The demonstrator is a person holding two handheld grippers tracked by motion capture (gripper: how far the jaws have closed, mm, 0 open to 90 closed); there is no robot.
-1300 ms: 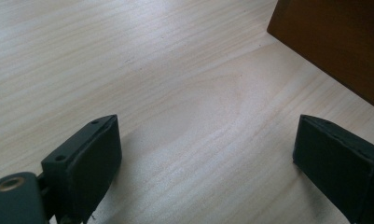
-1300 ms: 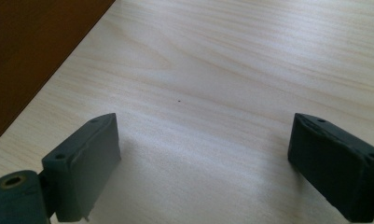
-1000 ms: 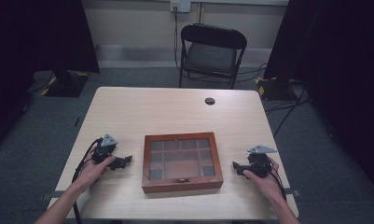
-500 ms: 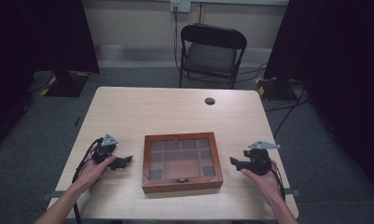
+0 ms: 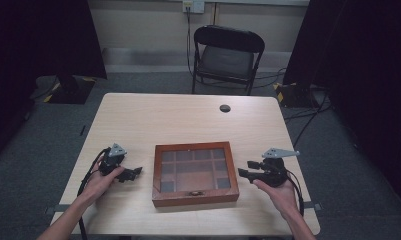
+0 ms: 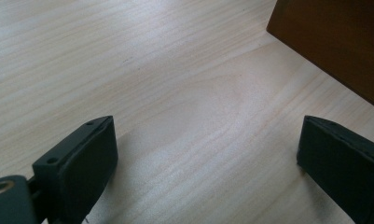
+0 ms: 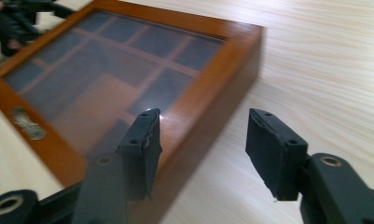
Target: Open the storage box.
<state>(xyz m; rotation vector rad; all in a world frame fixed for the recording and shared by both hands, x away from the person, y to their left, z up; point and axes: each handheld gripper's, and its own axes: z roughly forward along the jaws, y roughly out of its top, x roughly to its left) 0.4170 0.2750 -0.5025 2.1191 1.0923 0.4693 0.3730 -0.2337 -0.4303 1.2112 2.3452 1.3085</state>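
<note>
Right gripper (image 5: 244, 169) has lifted off the table (image 5: 188, 115) since a sec ago, jaws just been closing, now half-open w/ nothing between. Left gripper (image 5: 136, 171) rests beside the wooden box (image 5: 194, 196), jaws wide, empty. Box sits between both, lid shut, near front edge. Small dark disc (image 5: 225, 108) far side; folding chair (image 5: 227, 55) behind the table.

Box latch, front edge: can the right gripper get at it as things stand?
Probably yes. The right gripper, jaws just closing on nothing, hangs beside the wooden box, and bare table lies between it and the latch. The left gripper sits across the box.
</note>
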